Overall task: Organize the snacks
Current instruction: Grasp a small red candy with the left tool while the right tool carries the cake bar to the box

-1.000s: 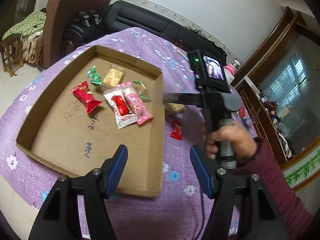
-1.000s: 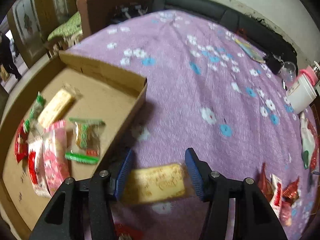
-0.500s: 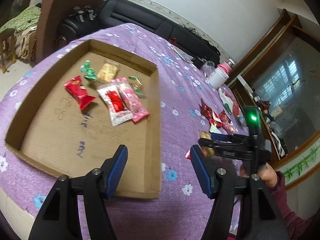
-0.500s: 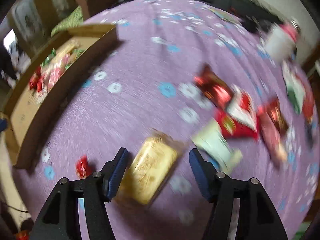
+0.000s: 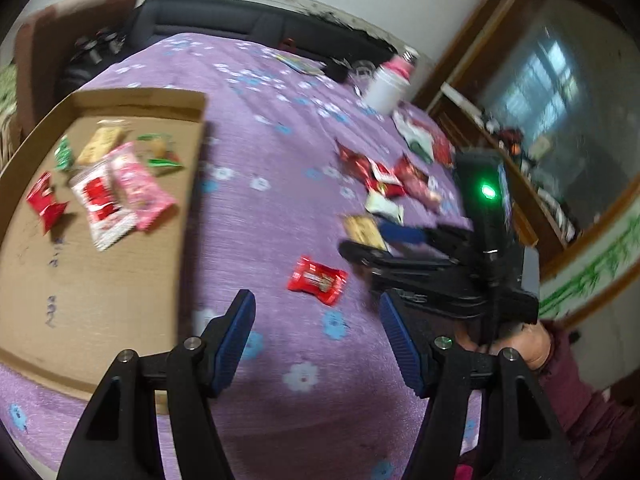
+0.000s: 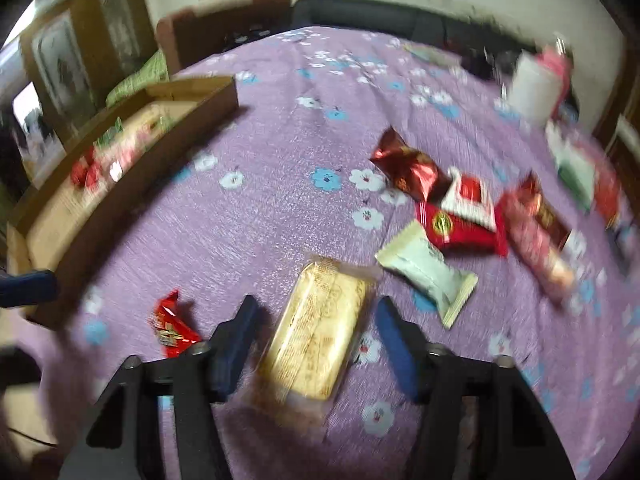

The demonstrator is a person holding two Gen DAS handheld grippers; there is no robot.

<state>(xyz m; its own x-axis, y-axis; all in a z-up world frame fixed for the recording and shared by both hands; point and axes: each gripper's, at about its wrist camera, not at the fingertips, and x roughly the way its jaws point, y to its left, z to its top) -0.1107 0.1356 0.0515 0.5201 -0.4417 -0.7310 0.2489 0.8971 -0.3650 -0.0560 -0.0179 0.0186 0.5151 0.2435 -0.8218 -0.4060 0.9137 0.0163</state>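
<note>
Right gripper [image 6: 314, 340] straddling the yellow biscuit pack [image 6: 316, 336] flat on the purple tablecloth [image 6: 280, 184], jaws just been closing in, pads not quite touching the wrapper yet. Left gripper [image 5: 316, 336] spread with nothing in it, hovering near the small red candy [image 5: 318, 278]. Cardboard tray [image 5: 188, 208] over by the table's left edge, several snacks already inside.

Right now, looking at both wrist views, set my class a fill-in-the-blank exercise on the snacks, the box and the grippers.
1. The pink snack lies inside the cardboard ____.
2. The yellow biscuit pack lies between the fingers of the ____ gripper.
3. The cloth under the snacks is ____ with small flowers.
4. Nothing lies between the fingers of the ____ gripper.

Missing words: box; right; purple; left
</note>
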